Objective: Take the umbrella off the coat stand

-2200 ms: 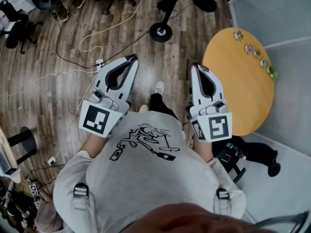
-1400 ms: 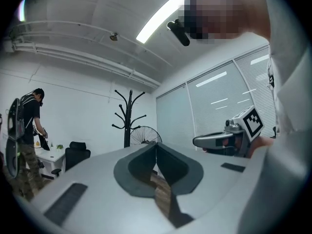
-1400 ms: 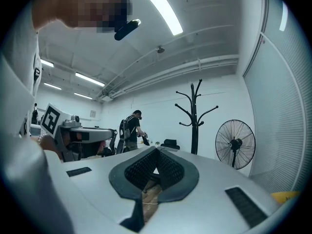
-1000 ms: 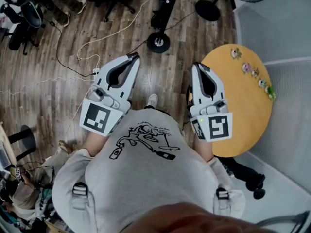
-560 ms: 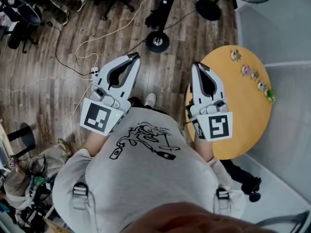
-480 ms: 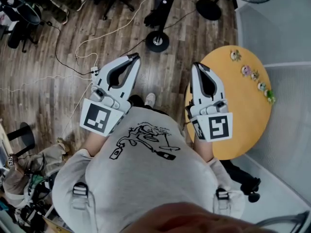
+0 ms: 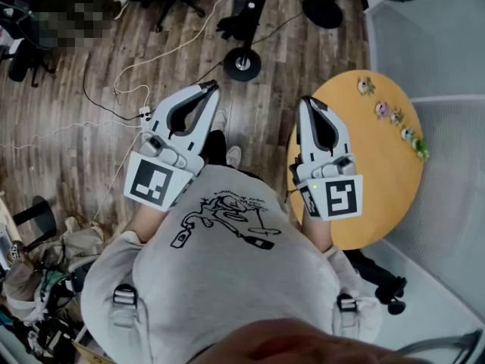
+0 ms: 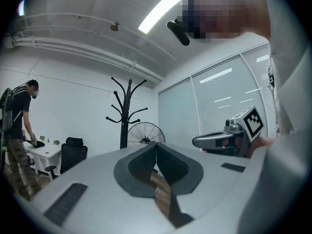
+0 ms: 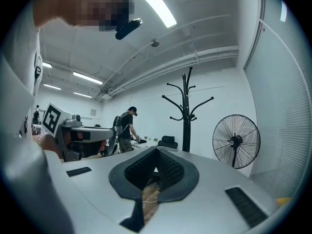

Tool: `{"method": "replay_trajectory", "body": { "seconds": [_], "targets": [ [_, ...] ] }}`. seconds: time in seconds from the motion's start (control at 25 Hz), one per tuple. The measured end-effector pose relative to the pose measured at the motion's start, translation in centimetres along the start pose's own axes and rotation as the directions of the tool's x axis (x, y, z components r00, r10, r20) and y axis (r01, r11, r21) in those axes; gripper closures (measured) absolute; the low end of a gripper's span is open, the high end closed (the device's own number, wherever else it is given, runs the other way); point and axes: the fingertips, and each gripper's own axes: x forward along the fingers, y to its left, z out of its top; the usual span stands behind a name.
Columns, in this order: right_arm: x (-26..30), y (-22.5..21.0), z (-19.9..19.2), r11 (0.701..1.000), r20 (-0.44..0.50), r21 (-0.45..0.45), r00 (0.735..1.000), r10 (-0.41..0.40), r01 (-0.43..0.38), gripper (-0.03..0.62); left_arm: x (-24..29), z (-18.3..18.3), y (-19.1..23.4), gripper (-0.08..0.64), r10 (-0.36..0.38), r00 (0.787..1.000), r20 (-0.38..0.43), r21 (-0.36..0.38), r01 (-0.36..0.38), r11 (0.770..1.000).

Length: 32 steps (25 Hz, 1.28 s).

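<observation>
My left gripper [image 8: 156, 145] and right gripper [image 9: 156, 151], both shut and empty, pointed at the upright coat stand [image 8: 124, 116] far ahead, neither one nearer.

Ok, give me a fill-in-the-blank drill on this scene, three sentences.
The left gripper and the right gripper are both ___.
The round table lies on the person's ___ side.
In the right gripper view, a ___ stands right of the coat stand.
Missing: shut; right; fan.

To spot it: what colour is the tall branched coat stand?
Black; coat stand clearest in right gripper view.
</observation>
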Motion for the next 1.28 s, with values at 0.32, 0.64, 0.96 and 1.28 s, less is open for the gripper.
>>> {"method": "replay_trajectory", "body": {
  "seconds": [0.32, 0.64, 0.96, 1.28],
  "targets": [
    [4.0, -1.2, 0.8, 1.0, -0.001, -0.013, 1.0, 0.005, -0.005, 0.577, 2.3, 0.8, 3.3, 0.551, 0.002, 1.0, 0.008, 0.005, -0.003, 1.0],
    [9.5, -2.1, 1.8, 0.998, 0.007, -0.048, 1.0, 0.03, -0.03, 0.577, 5.2, 1.5, 7.9, 0.551, 0.01, 1.0, 0.021, 0.017, -0.01, 1.0],
    [15.1, -3.3, 3.1, 0.998, 0.011, -0.063, 1.0, 0.023, -0.022, 0.577, 8.6, 2.3, 12.6, 0.551, -0.01, 0.999, 0.031, 0.023, 0.009, 1.0],
    [20.0, -4.4, 3.5, 0.998, -0.001, -0.067, 1.0, -0.013, 0.013, 0.577, 11.6, 2.7, 17.2, 0.551, -0.042, 0.998, 0.042, 0.008, 0.041, 0.999]
  ]
}}
